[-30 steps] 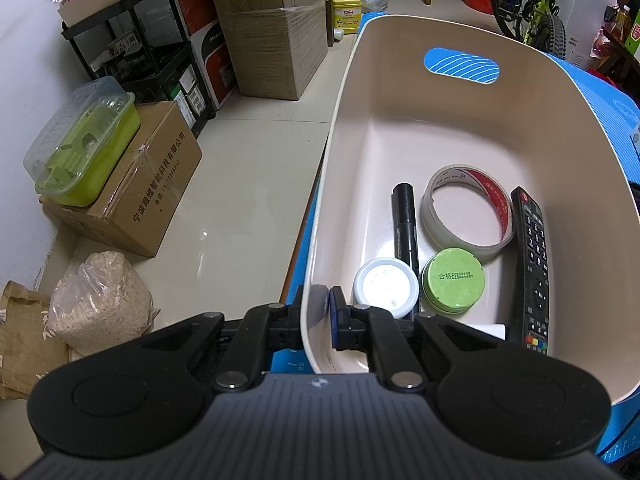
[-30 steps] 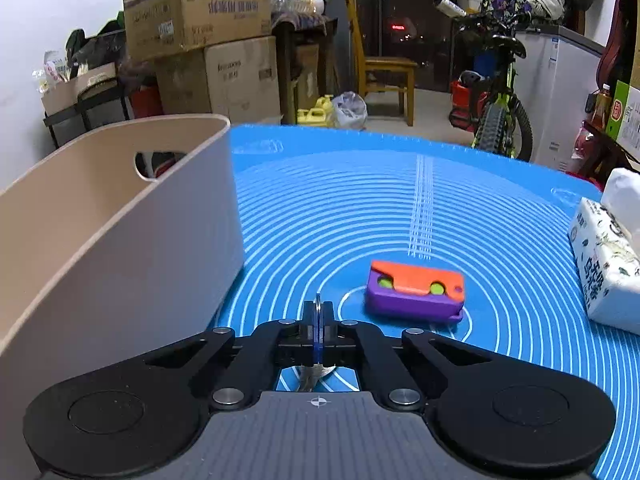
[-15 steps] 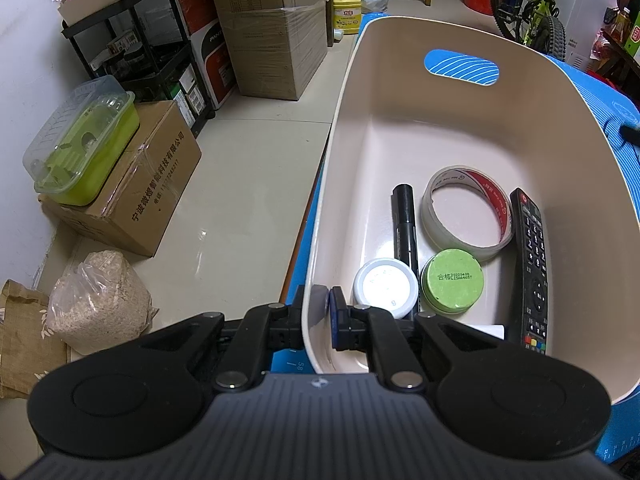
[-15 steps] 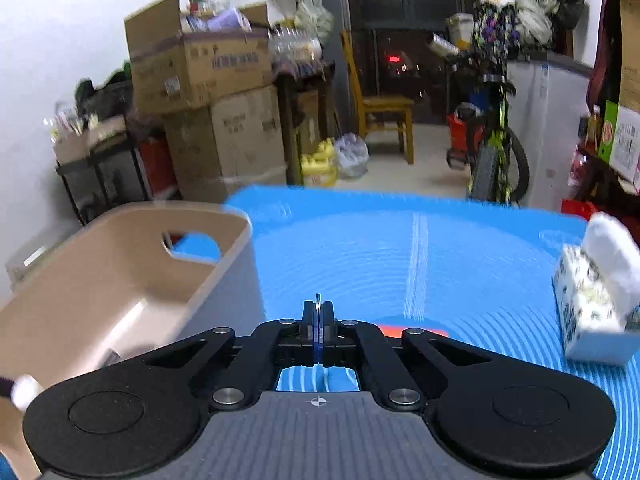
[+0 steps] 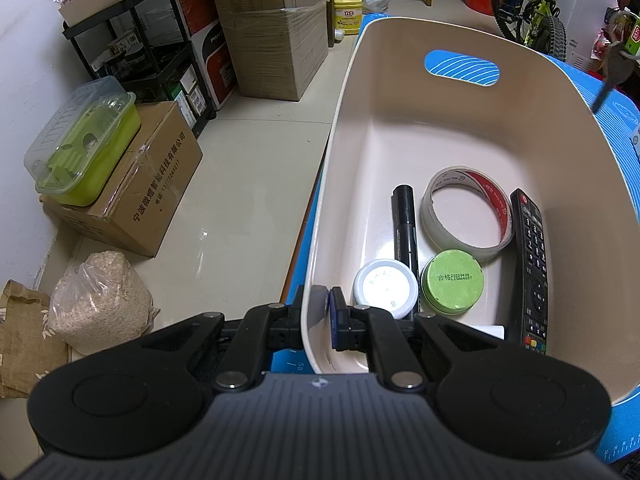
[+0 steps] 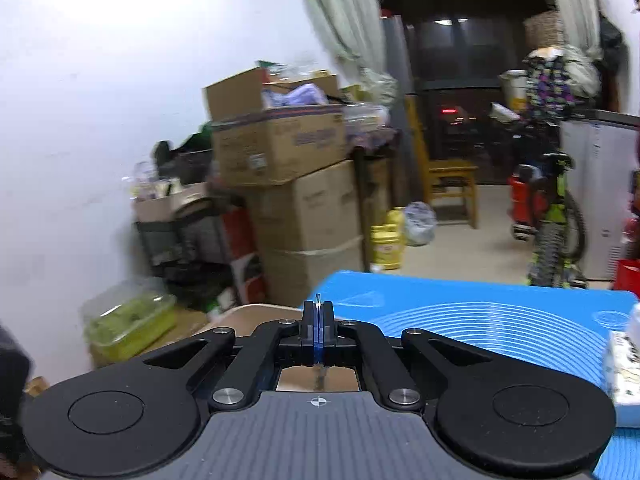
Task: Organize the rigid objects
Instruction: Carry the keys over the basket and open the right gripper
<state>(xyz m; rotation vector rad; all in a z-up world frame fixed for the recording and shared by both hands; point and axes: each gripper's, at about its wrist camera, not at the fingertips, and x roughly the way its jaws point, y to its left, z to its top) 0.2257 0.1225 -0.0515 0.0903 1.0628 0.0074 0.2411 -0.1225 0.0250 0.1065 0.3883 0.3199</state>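
A blue mat [image 6: 500, 320] lies in a cluttered storeroom. On it the beige bin [image 5: 400, 128] is clamped by the left gripper [image 5: 316, 316]; beside the bin's far corner, the right gripper [image 6: 318, 312] pinches a key [image 5: 612, 72].

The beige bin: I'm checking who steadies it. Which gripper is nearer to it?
Left. The left gripper is clamped on the beige bin's near rim; the right gripper, pinching a key, hangs above its far side.

Beige bin [image 5: 400, 128] and its contents.
Tape roll [image 5: 468, 212], black marker [image 5: 405, 224], remote [image 5: 532, 264], white-lidded [image 5: 385, 289] and green-lidded [image 5: 452, 281] jars lie inside.
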